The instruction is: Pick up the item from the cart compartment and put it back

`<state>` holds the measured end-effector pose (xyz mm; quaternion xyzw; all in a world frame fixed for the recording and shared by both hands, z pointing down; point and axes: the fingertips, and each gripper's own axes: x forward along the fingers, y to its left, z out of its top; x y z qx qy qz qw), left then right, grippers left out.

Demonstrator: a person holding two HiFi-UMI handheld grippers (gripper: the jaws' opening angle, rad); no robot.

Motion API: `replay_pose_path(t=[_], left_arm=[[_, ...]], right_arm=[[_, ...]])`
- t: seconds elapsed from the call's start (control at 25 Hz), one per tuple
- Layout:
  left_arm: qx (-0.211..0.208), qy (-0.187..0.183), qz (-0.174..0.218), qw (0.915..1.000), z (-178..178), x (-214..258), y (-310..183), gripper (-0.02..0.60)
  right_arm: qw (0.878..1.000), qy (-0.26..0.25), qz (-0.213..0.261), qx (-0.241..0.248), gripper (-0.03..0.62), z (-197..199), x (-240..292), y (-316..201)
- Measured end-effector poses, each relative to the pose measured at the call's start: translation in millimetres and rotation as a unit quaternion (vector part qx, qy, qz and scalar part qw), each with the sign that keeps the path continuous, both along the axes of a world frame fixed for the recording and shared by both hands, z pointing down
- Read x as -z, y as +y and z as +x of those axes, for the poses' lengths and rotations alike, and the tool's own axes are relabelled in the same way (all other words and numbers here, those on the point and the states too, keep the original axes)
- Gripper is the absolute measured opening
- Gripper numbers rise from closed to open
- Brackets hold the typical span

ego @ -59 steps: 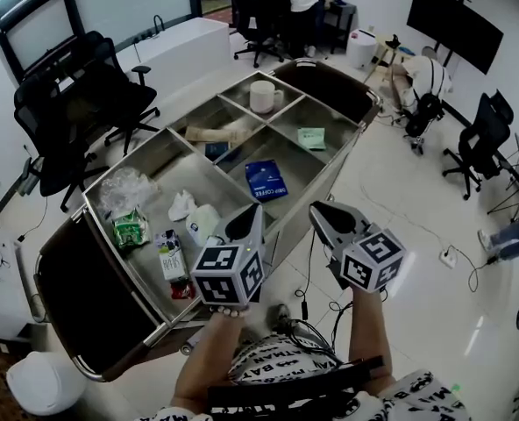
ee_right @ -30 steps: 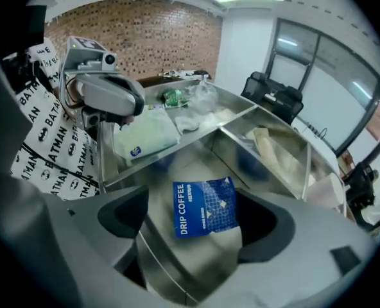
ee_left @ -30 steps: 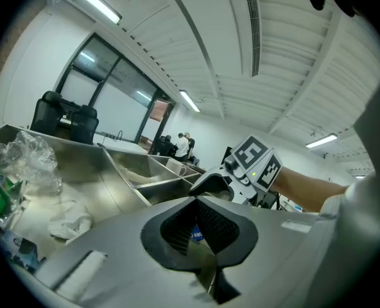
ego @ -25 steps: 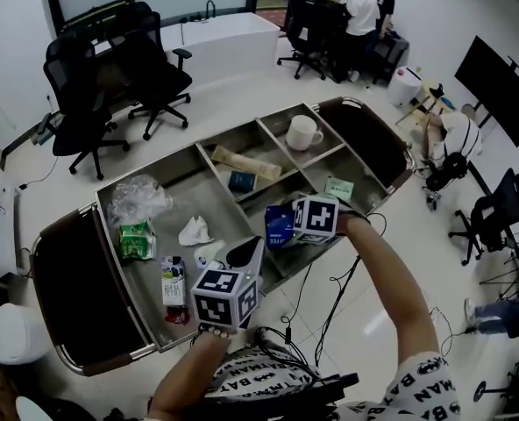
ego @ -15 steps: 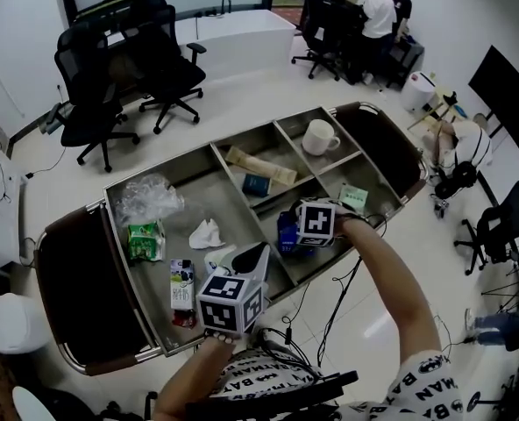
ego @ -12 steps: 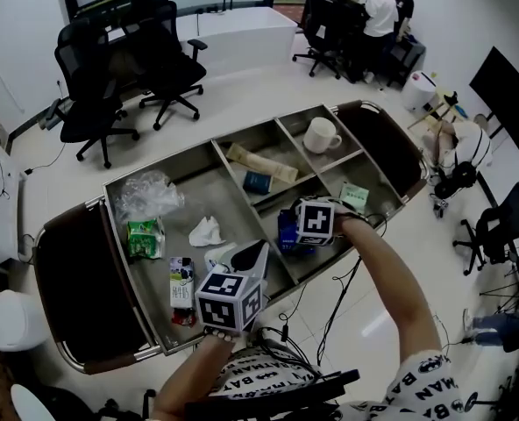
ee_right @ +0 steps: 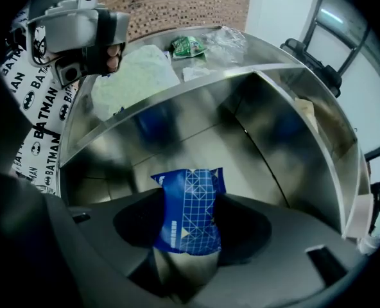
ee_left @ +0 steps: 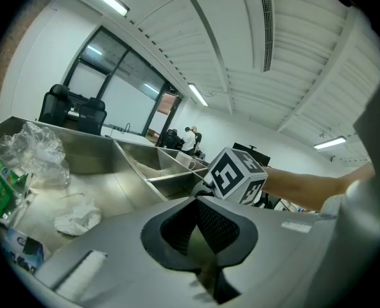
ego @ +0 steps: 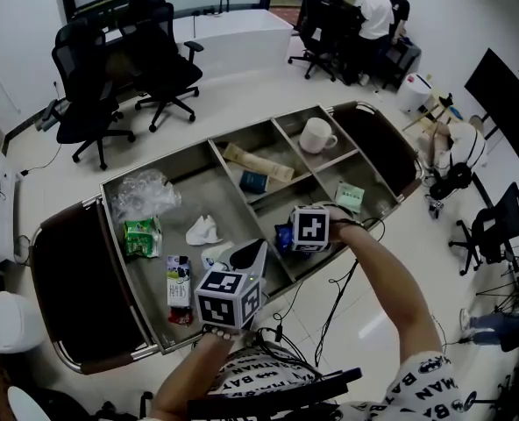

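Observation:
A blue grid-printed coffee packet (ee_right: pixel 189 210) stands between my right gripper's (ee_right: pixel 187 252) jaws, which are closing and pinch its lower part, over the steel floor of the cart's near right compartment (ee_right: pixel 241 153). In the head view the right gripper (ego: pixel 292 235) reaches down into that compartment, its marker cube on top, and only an edge of the packet (ego: pixel 282 238) shows. My left gripper (ego: pixel 252 254) hovers over the cart's near rim, jaws together with nothing between them. The left gripper view shows its jaws (ee_left: pixel 206 262) meeting.
The steel cart (ego: pixel 112 235) has several compartments. They hold a white mug (ego: pixel 316 135), a green packet (ego: pixel 348 197), a brown packet (ego: pixel 258 163), a clear plastic bag (ego: pixel 141 193), a green snack bag (ego: pixel 142 238), a milk carton (ego: pixel 177 278) and a tissue (ego: pixel 202 230). Office chairs (ego: pixel 93 77) stand beyond.
My right arm reached from beside my body into the near right compartment and its jaws came in around the blue packet. The left gripper stayed put.

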<state>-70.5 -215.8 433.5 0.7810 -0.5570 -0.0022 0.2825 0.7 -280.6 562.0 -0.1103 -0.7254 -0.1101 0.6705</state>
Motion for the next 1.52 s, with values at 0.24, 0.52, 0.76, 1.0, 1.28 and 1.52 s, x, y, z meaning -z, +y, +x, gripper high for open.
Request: replay_pose_path(t=[0.24,0.52,0.76,1.0,1.28,1.52], left_arm=[[0.005,-0.003,0.009,0.9999,-2.6,0.2,-0.4,0.0],[0.009,-0.026,0.038,0.9989,-8.6,18.1,-3.9,0.0],[0.009,-0.045,0.062,0.997,-3.9,24.1,-8.0,0.0],[-0.01,-0.043,0.087,0.9953,14.3,29.0,4.0,0.0],[-0.042,-0.053,0.11,0.9917,43.1,33.0,27.8,0.0],[-0.069,-0.061,0.124,0.988,63.4,30.8,44.8,0.0]], right_arm=[[0.991,-0.122,0.017,-0.059,0.225,-11.8,47.8,-13.2],[0.905,-0.375,0.055,-0.193,0.225,-5.9,167.9,-23.9],[0.81,-0.514,0.083,-0.269,0.225,33.6,226.2,-10.5],[0.723,-0.584,0.12,-0.348,0.225,95.6,244.7,16.7],[0.63,-0.615,0.154,-0.449,0.225,157.6,222.5,67.4],[0.6,-0.599,0.156,-0.507,0.224,177.3,178.2,107.3]])
